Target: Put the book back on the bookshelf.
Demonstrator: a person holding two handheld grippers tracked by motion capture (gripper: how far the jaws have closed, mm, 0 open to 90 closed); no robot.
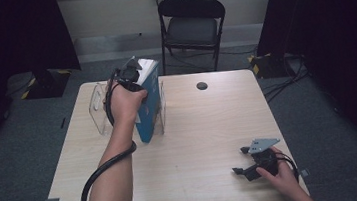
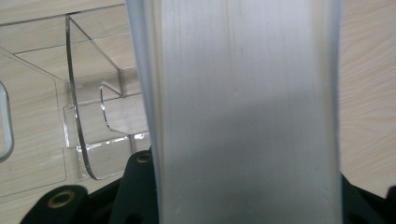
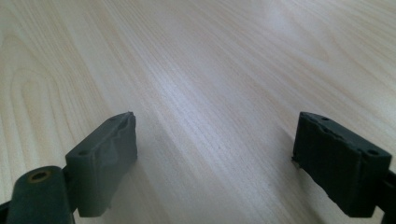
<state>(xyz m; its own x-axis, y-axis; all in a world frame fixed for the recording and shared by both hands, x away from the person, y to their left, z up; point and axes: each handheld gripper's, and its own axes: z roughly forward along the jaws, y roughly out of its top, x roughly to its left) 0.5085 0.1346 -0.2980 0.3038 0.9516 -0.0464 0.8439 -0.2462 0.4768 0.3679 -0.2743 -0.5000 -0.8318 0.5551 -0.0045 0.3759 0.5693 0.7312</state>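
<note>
One book (image 1: 147, 101) with a blue cover stands upright in my left gripper (image 1: 132, 74), its lower edge down among the walls of the clear plastic rack (image 1: 98, 109) at the far left part of the table (image 1: 201, 143). In the left gripper view the pale page edges of the book (image 2: 243, 112) run straight up between my black jaws, which are clamped on it from both sides. Just beside the book on that view's left I see the curved clear dividers of the rack (image 2: 88, 135), standing on the wood. From above, my left hand (image 1: 124, 103) wraps the gripper over the book's top, and the cable (image 1: 99, 176) loops down along my forearm.

My right gripper (image 1: 245, 160) lies low near the table's near right corner, well apart from the book and rack, held in my right hand (image 1: 279, 170). In the right gripper view its jaws stand wide apart with bare wood between them.

Farther off, a small dark disc (image 1: 201, 85) sits on the table's far side, and a black folding chair (image 1: 191, 23) stands behind the table.
</note>
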